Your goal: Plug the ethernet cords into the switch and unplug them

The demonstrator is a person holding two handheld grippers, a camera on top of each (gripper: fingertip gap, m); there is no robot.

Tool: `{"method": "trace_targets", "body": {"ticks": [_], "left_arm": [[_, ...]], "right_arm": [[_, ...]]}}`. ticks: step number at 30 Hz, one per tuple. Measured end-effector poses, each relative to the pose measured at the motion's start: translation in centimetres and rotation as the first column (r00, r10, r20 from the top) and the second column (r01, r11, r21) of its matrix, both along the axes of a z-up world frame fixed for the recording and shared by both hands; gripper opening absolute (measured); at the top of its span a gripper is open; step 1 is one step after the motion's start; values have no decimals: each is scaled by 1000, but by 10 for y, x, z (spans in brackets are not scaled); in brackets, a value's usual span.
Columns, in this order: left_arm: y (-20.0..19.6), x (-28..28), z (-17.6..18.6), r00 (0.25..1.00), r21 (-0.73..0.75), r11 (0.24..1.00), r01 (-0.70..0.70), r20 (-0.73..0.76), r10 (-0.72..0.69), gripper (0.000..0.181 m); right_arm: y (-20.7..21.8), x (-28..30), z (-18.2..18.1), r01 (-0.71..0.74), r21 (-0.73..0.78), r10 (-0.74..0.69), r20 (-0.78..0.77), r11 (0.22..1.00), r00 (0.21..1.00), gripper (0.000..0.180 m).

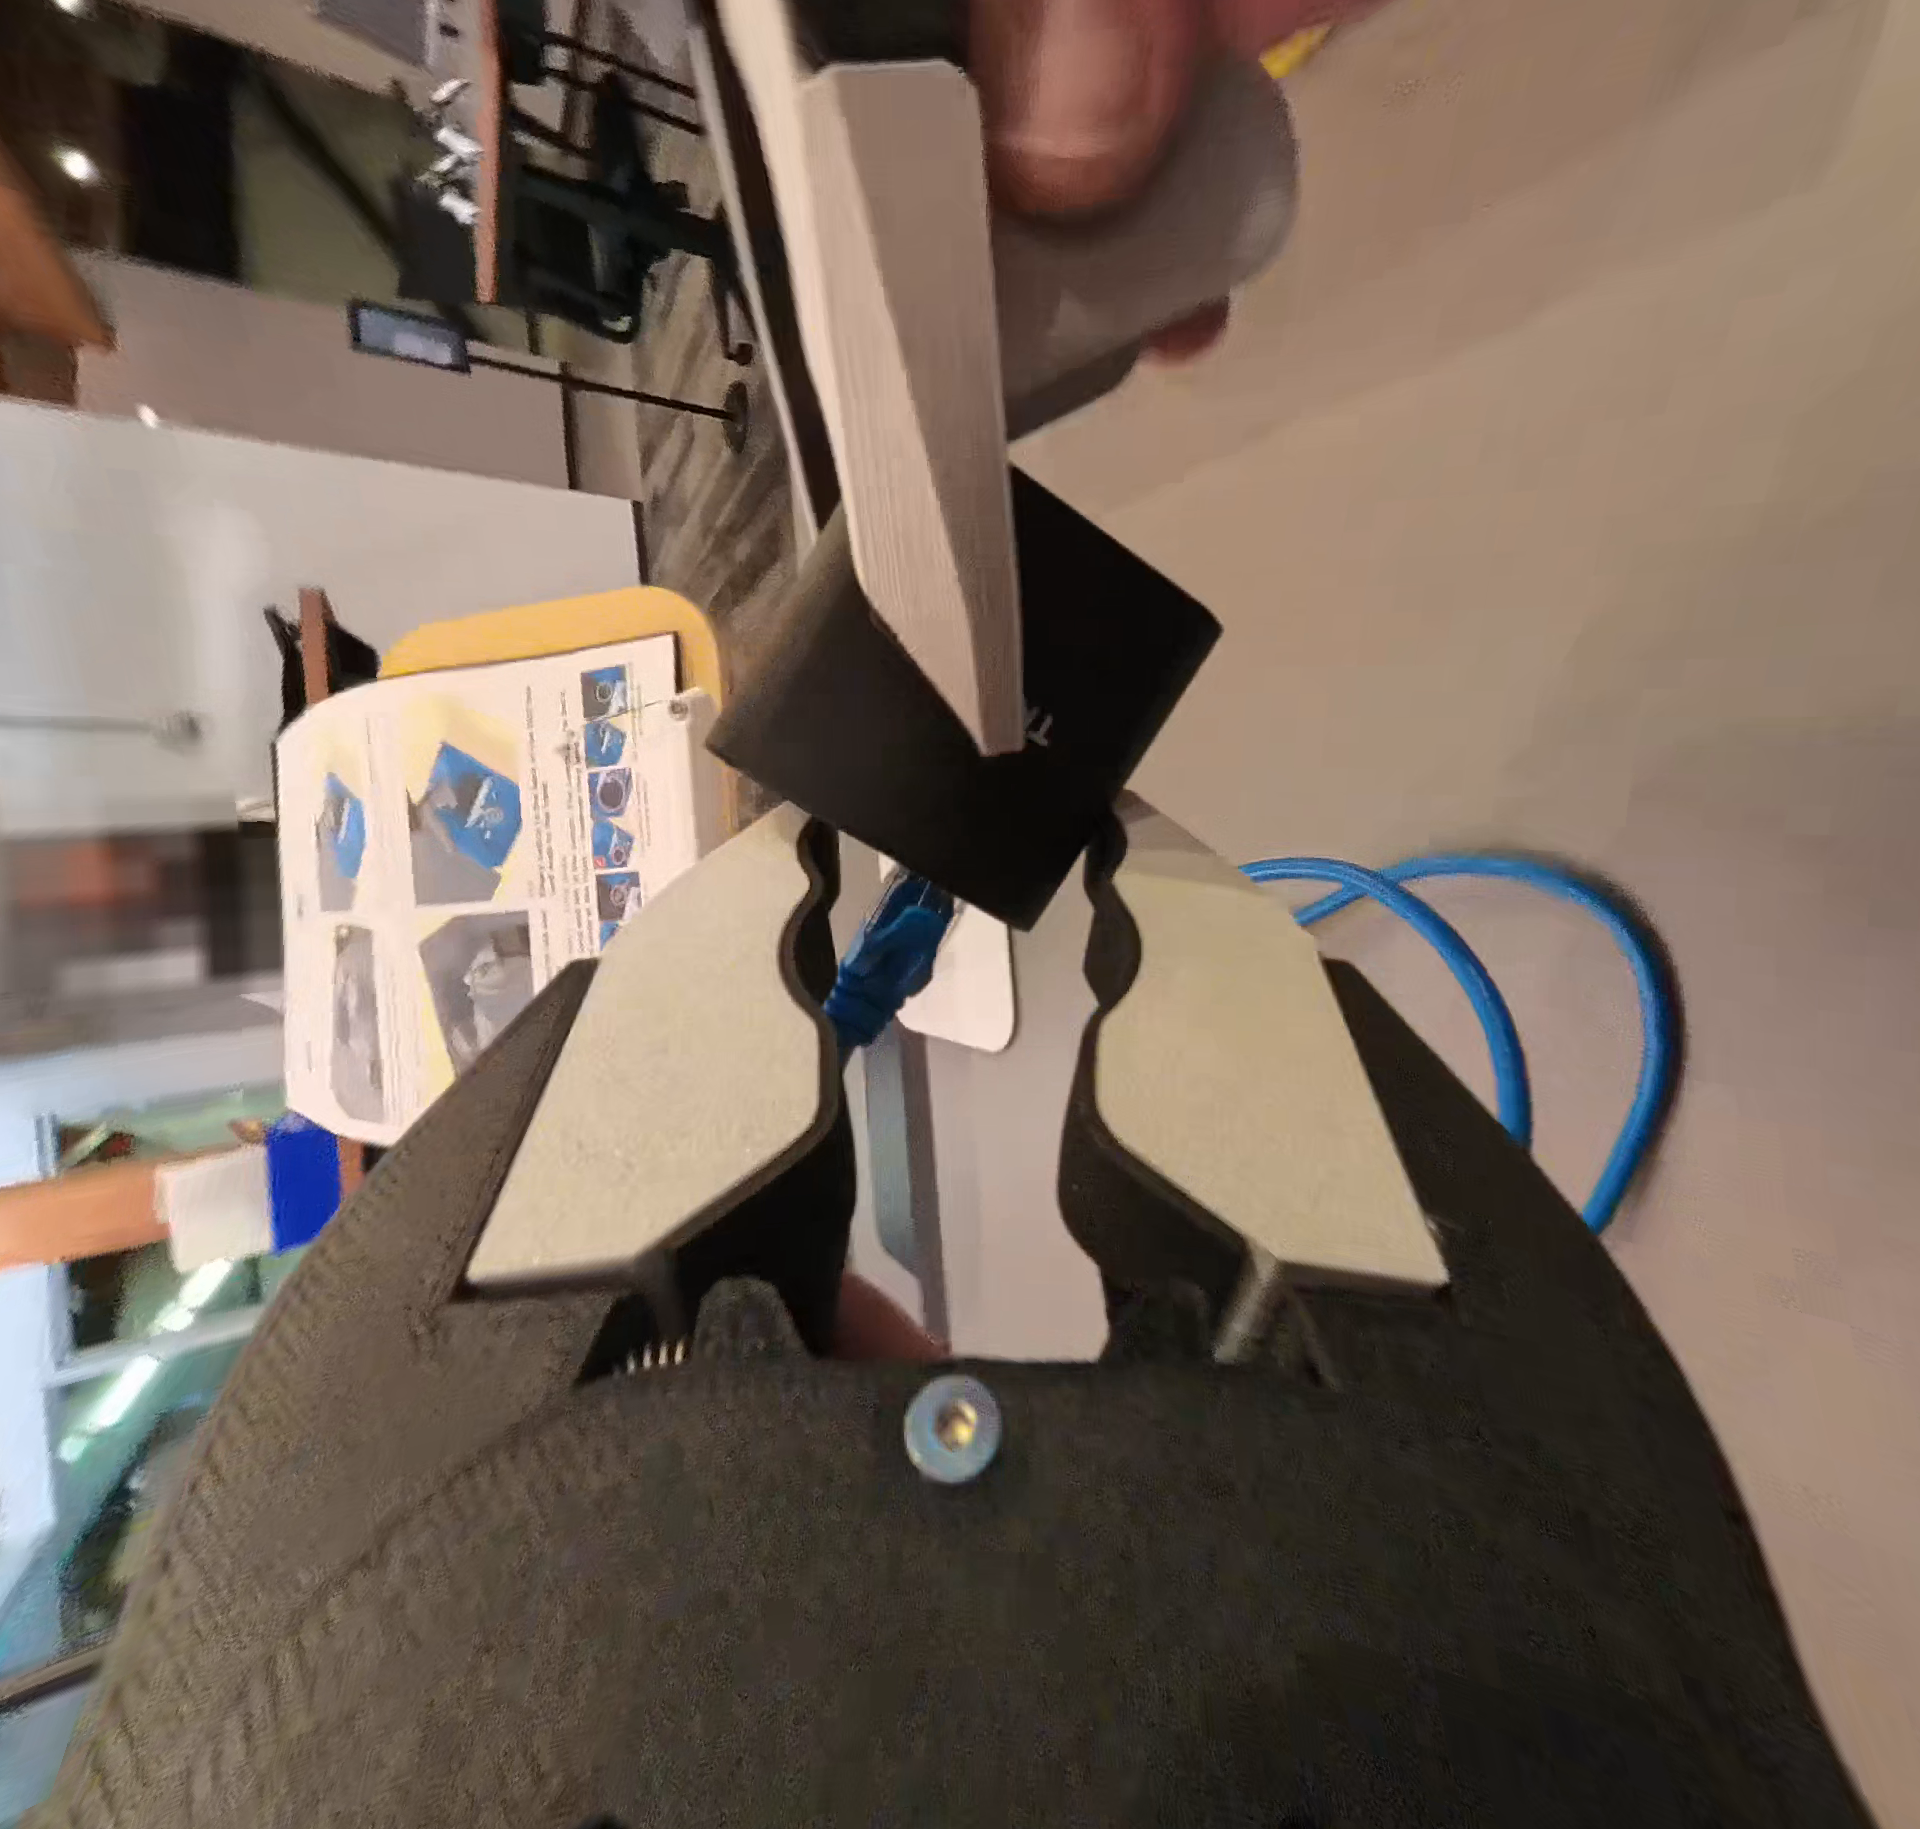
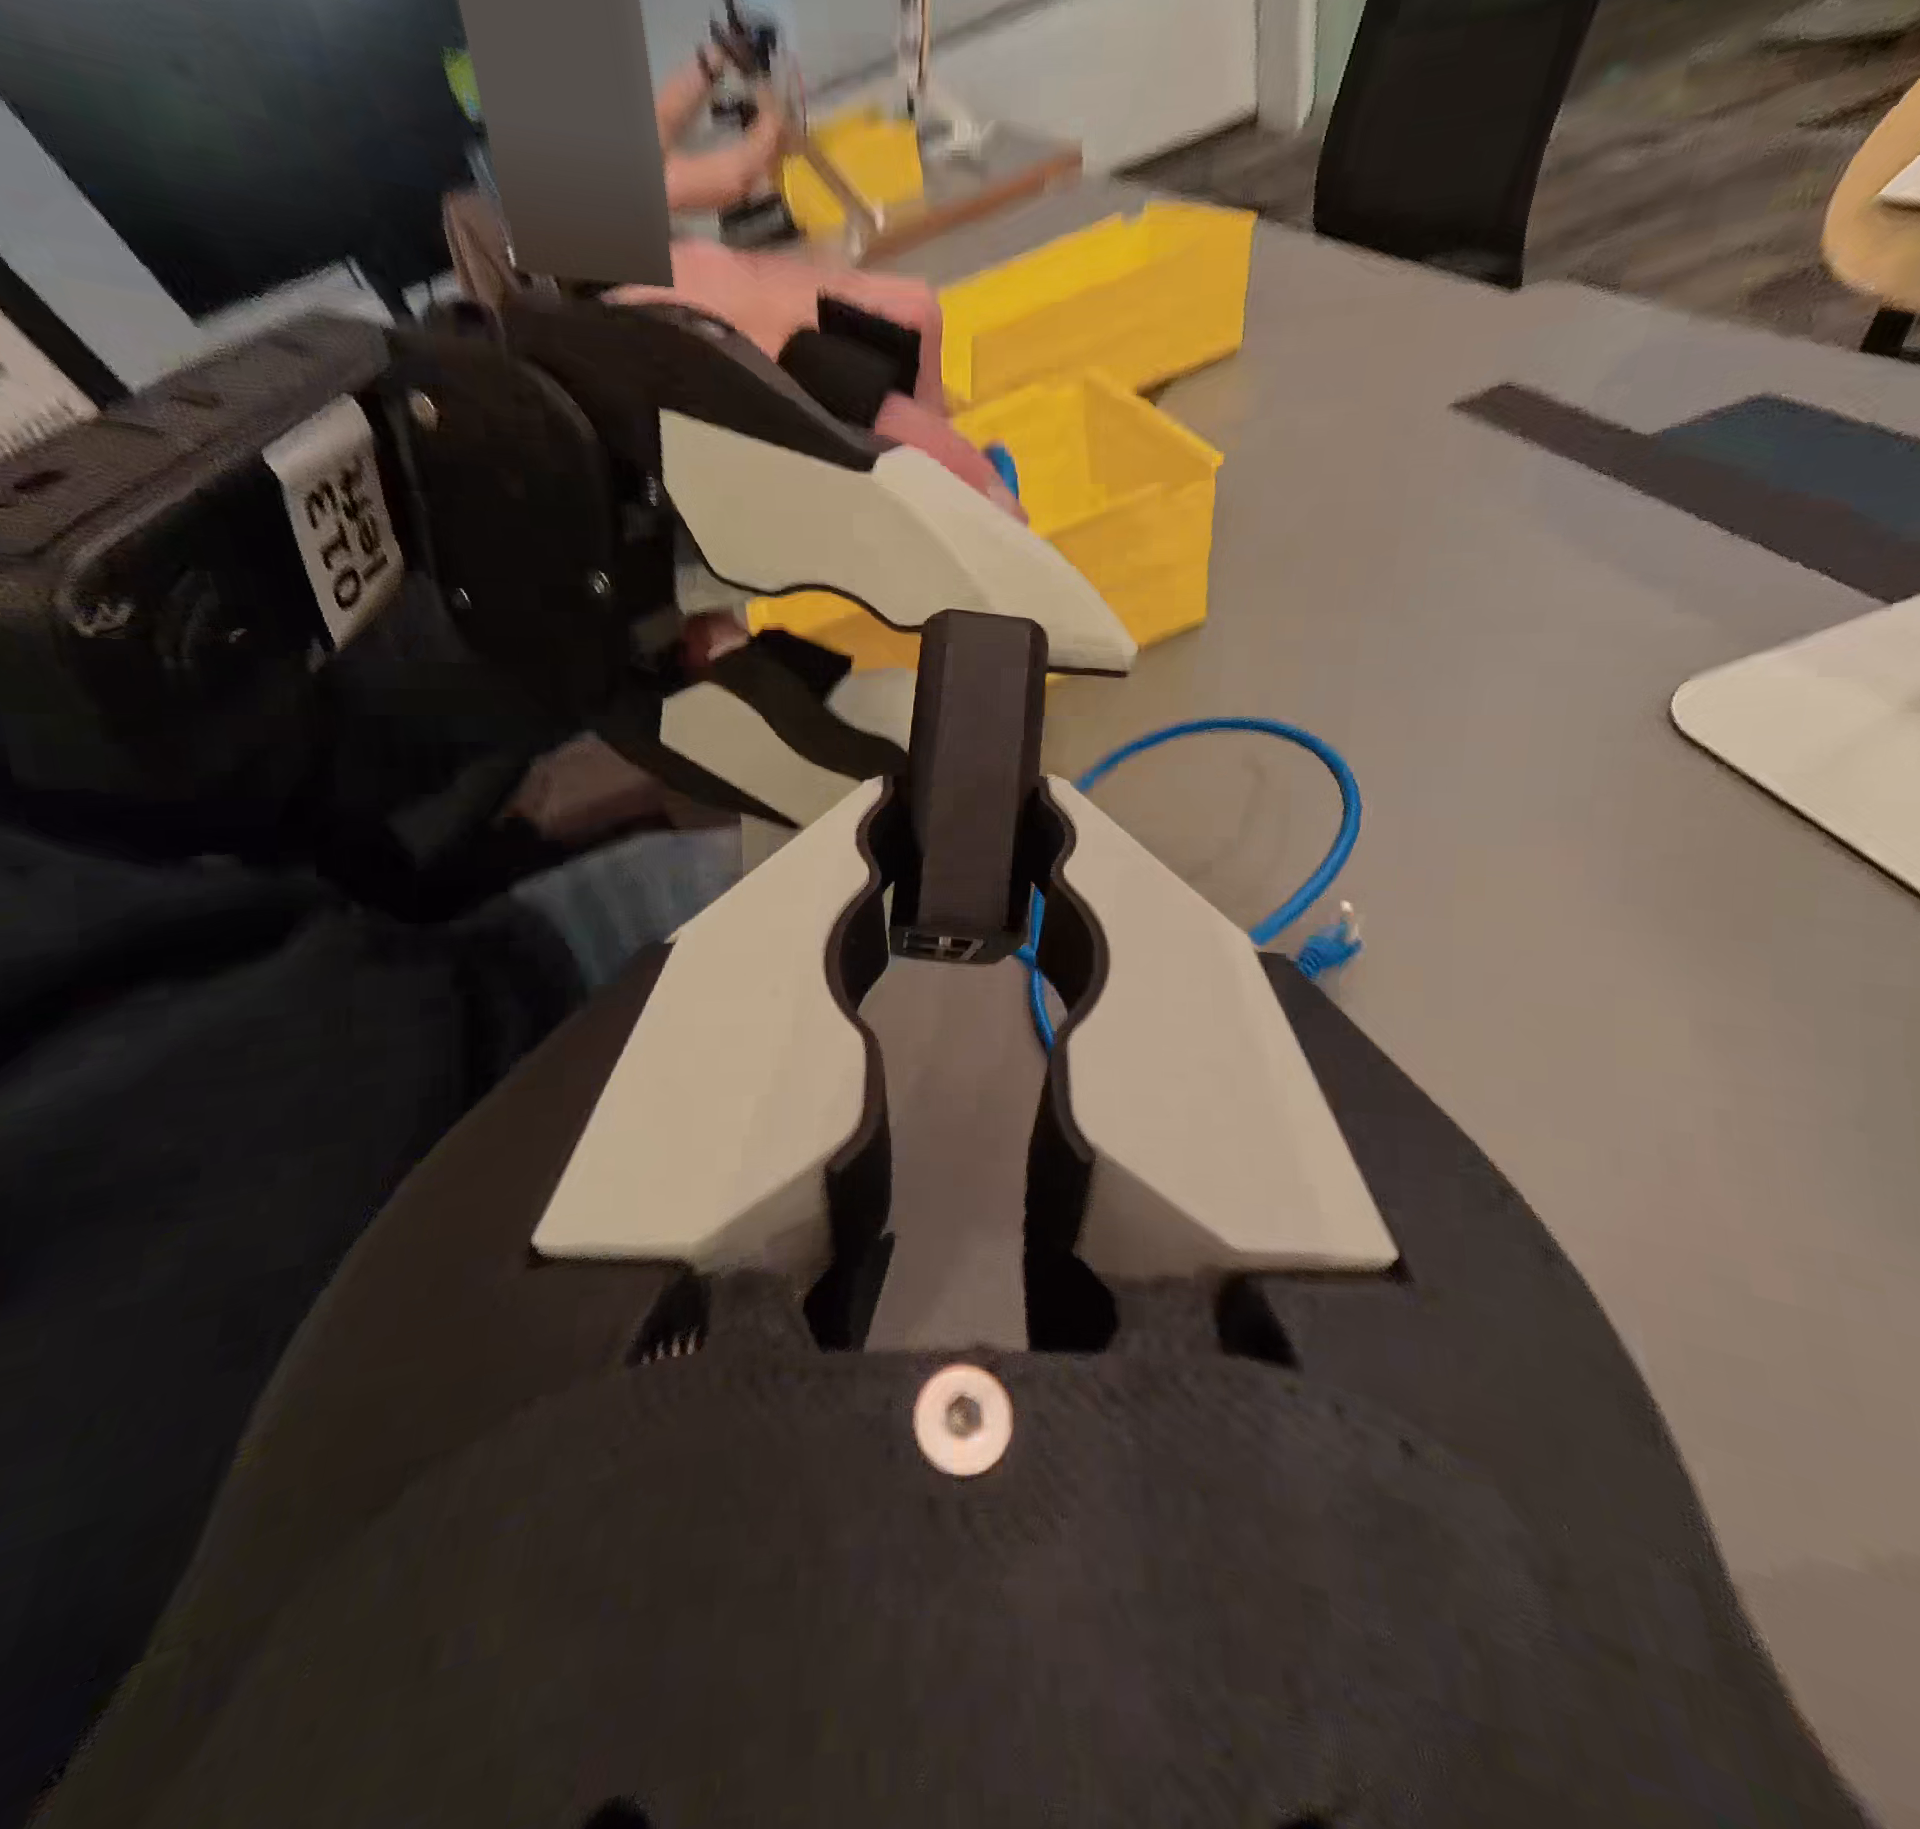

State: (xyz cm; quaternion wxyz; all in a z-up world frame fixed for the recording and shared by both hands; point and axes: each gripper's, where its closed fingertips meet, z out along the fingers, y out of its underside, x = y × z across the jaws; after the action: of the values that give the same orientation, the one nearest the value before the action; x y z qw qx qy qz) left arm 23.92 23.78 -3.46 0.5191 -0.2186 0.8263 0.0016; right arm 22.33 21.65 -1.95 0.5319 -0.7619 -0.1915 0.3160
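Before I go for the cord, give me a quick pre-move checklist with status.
1. Right gripper clamped on the switch: ok.
2. Left gripper gripping the switch: cannot tell; its fingers flank a corner.
3. Port facing the right camera is empty: ok.
4. Blue cord held by a gripper: not ok; its plug lies on the table.
5. Yellow bins apart from the cord: ok.

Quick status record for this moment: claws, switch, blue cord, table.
right claw: shut on the black switch, held above the table
left claw: fingertips at the switch's corner; grip unclear
blue cord: looped on the table, plug end free, not in a port
grey table: yellow bins behind
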Motion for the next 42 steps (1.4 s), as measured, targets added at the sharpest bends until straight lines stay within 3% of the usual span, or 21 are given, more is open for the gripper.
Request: {"method": "trace_targets", "body": {"ticks": [3, 7, 10, 13, 18, 21, 23, 25, 30, 34, 37, 42], "left_arm": [[0, 4, 6, 998, 135, 990, 51, -27, -48, 44], [5, 9, 40, 980, 211, 975, -63, 197, 21, 66], [-6, -6, 28, 964, -18, 990, -137, 229, 137, 62], [-25, -10, -3, 961, -353, 924, -145, 173, 216, 68], [-6, 4, 5, 883, -449, 873, -190, 310, 352, 93], [-1, 6, 12, 870, -368, 911, -185, 371, 326, 77], [-4, 7, 11, 897, -360, 922, -145, 344, 276, 73], [-8, 7, 5, 932, -314, 943, -111, 296, 209, 59], [-9, 5, 2, 979, -167, 986, -13, 197, 46, 60], [-14, -2, -5, 996, -32, 995, 94, 13, -93, 61], [-13, -5, -11, 987, 50, 991, 128, -109, -122, 61], [-4, 2, 10, 1000, 14, 1000, 16, 3, -16, 78]], "right_arm": [[-4, 3, -4, -13, -30, 14, 53, 999, 998, 21], [2, 22, 10, 82, 49, -80, -40, 995, 996, 20], [6, 37, 15, 159, 97, -148, -110, 982, 983, 20], [8, 37, 17, 182, 127, -158, -176, 975, 972, 20], [9, 16, 15, 163, 144, -121, -261, 976, 958, 20], [6, 13, 13, 163, 144, -116, -286, 976, 951, 20], [4, 13, 13, 164, 144, -117, -292, 976, 949, 20], [2, 9, 9, 134, 126, -97, -260, 983, 961, 20], [-4, -4, -6, 23, 28, -18, -158, 999, 987, 21], [-11, -16, -22, -63, -51, 59, -67, 997, 996, 21], [-13, -23, -38, -102, -110, 107, 43, 989, 993, 21], [-1, -16, -17, -36, 0, 35, -130, 999, 991, 21]]}}
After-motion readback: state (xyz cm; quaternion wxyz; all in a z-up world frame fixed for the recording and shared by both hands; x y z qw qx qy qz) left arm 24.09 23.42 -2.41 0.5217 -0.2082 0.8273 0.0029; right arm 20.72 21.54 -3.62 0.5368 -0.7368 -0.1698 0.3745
